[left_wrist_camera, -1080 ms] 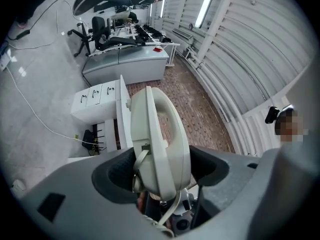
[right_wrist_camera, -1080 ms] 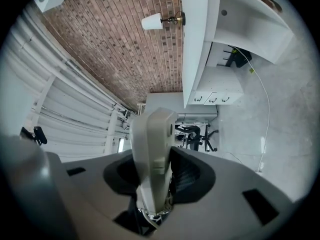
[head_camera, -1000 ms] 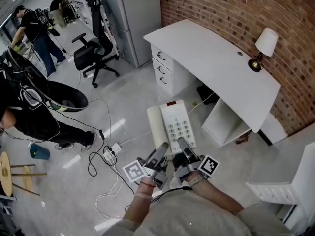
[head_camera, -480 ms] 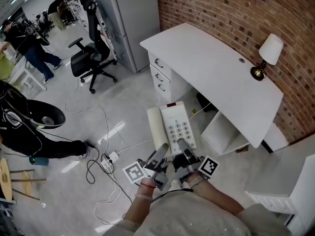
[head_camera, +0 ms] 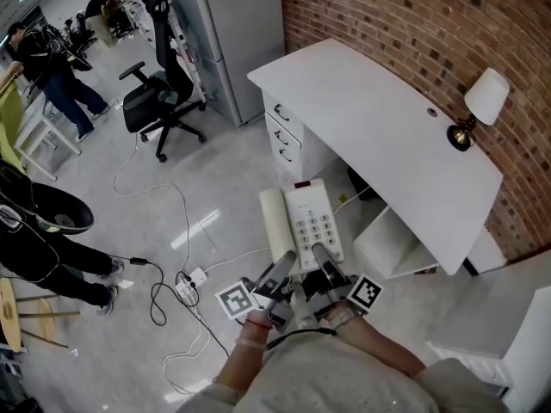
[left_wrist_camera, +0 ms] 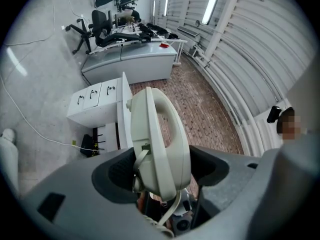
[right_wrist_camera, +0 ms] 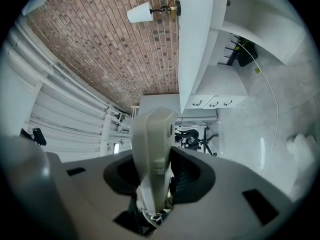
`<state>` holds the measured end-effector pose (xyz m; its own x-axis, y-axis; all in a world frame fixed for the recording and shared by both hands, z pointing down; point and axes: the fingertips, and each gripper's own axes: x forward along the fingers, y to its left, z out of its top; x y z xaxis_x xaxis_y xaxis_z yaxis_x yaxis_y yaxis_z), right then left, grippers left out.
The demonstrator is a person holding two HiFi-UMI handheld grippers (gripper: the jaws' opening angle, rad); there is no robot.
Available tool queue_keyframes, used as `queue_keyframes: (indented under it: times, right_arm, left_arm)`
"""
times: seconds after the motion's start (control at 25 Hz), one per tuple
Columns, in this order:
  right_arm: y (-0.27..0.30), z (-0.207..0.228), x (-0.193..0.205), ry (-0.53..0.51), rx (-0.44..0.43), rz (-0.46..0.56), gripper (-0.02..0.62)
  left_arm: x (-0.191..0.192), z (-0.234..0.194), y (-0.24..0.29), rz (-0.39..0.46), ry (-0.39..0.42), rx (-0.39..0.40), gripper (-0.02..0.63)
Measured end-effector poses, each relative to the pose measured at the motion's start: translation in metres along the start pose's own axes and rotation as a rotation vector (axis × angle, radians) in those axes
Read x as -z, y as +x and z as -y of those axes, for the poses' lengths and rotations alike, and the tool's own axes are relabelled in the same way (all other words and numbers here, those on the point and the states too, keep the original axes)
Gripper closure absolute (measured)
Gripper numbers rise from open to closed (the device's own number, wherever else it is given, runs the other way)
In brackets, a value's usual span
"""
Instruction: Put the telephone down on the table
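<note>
Telephone (head_camera: 303, 226) hangs in the air above the floor (head_camera: 172, 196), carried between my two grippers. My left gripper (head_camera: 281, 269) is clamped on the handset (left_wrist_camera: 160, 139) at its near end, and my right gripper (head_camera: 320, 258) is clamped on the base beside it. Its long axis points away from me, and the white table (head_camera: 379, 119) lies ahead and to the right, well apart, nearer the right gripper.

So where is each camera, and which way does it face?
Head view: on the person's head, facing steeply down at the telephone and table; forearms, left hand-held gripper and right hand-held gripper show.
Left gripper view: on the left one, along its jaws clamping the telephone, toward the table.
Right gripper view: likewise on the right one.
Shared: telephone, table.
</note>
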<state>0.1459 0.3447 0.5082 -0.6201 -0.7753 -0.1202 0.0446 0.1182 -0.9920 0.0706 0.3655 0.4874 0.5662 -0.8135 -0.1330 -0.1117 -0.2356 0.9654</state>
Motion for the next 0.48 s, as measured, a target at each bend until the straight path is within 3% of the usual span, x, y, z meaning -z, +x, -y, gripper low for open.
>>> queue_keyframes:
  times: [0.48]
  right_arm:
    - [0.113,0.008,-0.048,-0.003,-0.020,0.045,0.446]
  left_arm:
    - [-0.094,-0.024,0.081,-0.045,0.013,0.011,0.288]
